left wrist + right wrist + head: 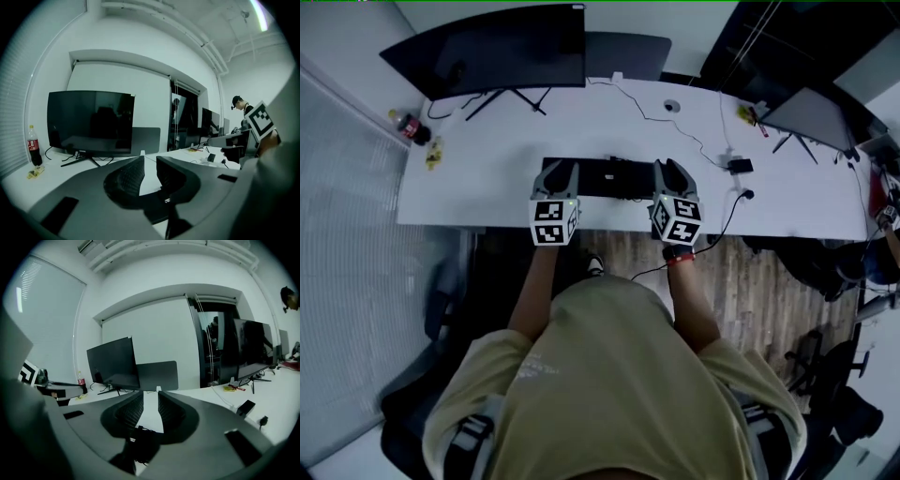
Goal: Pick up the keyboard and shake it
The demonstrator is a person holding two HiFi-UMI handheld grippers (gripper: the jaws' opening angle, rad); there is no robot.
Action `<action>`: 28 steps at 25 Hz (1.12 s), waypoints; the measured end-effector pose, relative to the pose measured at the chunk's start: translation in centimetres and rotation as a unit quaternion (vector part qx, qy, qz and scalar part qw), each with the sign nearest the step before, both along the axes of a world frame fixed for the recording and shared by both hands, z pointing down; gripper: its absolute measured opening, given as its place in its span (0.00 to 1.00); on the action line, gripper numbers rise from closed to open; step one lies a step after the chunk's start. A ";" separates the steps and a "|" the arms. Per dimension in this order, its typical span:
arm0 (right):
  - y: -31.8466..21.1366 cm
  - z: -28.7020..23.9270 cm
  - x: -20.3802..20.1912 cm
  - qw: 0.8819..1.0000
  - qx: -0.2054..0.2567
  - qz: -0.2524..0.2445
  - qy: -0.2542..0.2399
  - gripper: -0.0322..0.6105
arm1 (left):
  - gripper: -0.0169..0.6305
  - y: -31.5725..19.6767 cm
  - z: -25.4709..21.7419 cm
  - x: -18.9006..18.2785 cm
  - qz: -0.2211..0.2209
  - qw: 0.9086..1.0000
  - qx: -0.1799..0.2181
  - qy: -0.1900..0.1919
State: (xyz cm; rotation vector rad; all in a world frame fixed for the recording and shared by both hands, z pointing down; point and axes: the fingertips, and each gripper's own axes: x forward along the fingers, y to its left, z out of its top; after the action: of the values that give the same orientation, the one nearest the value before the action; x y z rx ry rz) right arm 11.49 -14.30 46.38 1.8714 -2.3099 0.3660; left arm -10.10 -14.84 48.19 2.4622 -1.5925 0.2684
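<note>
A black keyboard (614,178) lies flat on the white desk (487,197), near its front edge. My left gripper (558,171) is at the keyboard's left end and my right gripper (672,171) at its right end. In the left gripper view the left gripper (150,160) has its jaws drawn close, and the dark keyboard edge (158,213) fills the gap low between them. The right gripper (150,395) looks the same in its own view, with the keyboard edge (140,446) and a thin cable between its jaws.
A large dark monitor (502,47) stands behind the keyboard, with a second monitor (811,117) at the far right. A cola bottle (408,125) stands at the desk's left end. Cables and a small black adapter (739,166) lie to the right. A person (239,105) stands far off.
</note>
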 end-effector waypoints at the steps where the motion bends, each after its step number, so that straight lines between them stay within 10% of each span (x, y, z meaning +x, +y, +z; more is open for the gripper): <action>1: 0.3 -0.6 0.1 1.000 0.006 -0.001 0.000 0.22 | 0.17 0.4 -0.5 0.3 -0.001 1.000 0.006 0.000; 28: 13.1 -0.5 -0.4 0.998 0.014 -0.029 -0.054 0.11 | 0.06 13.6 -4.1 4.2 0.015 0.998 0.043 0.040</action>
State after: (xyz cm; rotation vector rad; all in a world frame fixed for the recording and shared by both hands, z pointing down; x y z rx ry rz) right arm 11.10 -1.20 45.91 1.8347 -2.4459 0.4399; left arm -5.92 -1.22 44.13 2.5267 -1.5671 0.1062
